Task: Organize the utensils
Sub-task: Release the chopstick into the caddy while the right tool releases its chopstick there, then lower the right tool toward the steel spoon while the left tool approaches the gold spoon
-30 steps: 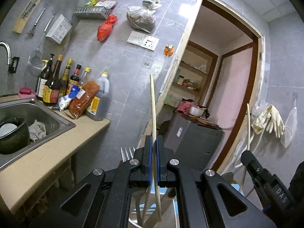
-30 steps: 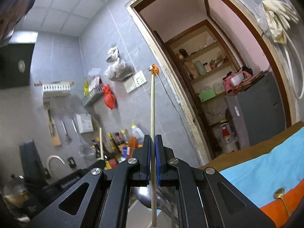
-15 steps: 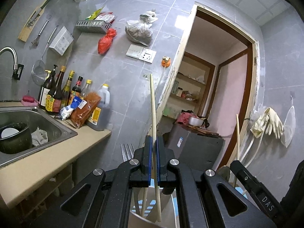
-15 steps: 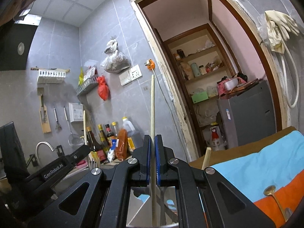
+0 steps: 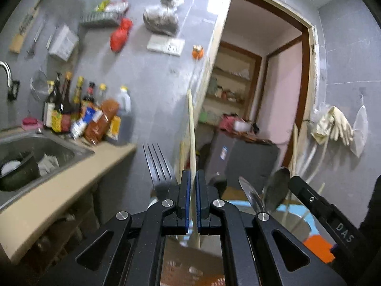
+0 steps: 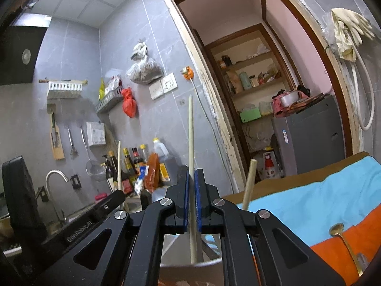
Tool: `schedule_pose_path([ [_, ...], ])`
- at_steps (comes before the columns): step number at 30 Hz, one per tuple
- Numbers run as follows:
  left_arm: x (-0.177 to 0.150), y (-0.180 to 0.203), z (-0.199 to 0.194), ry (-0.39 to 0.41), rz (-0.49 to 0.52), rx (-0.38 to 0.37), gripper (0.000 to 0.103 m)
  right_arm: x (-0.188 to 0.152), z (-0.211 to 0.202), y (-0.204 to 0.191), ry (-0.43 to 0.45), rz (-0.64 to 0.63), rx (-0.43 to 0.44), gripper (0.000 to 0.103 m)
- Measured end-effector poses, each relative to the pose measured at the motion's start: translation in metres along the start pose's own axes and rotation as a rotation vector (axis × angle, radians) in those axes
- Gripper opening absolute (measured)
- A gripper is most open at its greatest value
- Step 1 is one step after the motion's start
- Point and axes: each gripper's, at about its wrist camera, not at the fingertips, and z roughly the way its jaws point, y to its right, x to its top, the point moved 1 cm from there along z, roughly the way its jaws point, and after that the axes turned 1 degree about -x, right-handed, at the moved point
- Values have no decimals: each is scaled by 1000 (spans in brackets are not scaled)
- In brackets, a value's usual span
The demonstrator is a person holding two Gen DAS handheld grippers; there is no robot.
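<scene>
My left gripper [image 5: 193, 178] is shut on a pale wooden chopstick [image 5: 191, 128] held upright. A fork [image 5: 158, 164], a knife blade [image 5: 250, 194] and a spoon [image 5: 278, 188] stand up just beyond it from a holder mostly hidden under the jaws. My right gripper [image 6: 191, 177] is shut on another upright chopstick [image 6: 190, 128], its lower end over a metal holder rim [image 6: 190, 265]. A wooden handle [image 6: 248, 183] stands to its right. The other gripper shows in each view, the right one [image 5: 321, 209] and the left one [image 6: 92, 217].
A sink [image 5: 35, 147] and bottles [image 5: 81, 109] sit on the counter at left. A blue and orange cloth [image 6: 321, 205] covers the table, with a gold spoon [image 6: 343, 240] lying on it. A doorway [image 6: 262, 95] and a grey cabinet [image 6: 309, 135] are behind.
Both grippers have lowered with their chopsticks toward the holder. The fork, knife and spoon have risen into the left wrist view. Both stay shut.
</scene>
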Motion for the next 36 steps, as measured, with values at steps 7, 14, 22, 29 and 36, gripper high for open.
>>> schedule_pose_path([
  [7, 12, 5, -8, -79, -46, -50, 27, 13, -8, 5, -42, 23, -4, 22],
  [14, 35, 36, -25, -61, -22, -52, 55, 46, -31, 7, -46, 3, -3, 46],
  [22, 55, 95, -48, 15, 42, -17, 96, 88, -78, 37, -29, -36, -72, 85],
  [29, 38, 147, -53, -6, 86, -27, 97, 107, -122, 78, -44, -74, -152, 103],
  [36, -4, 185, -45, -83, 115, -53, 97, 96, -156, 124, -104, -79, -243, 103],
])
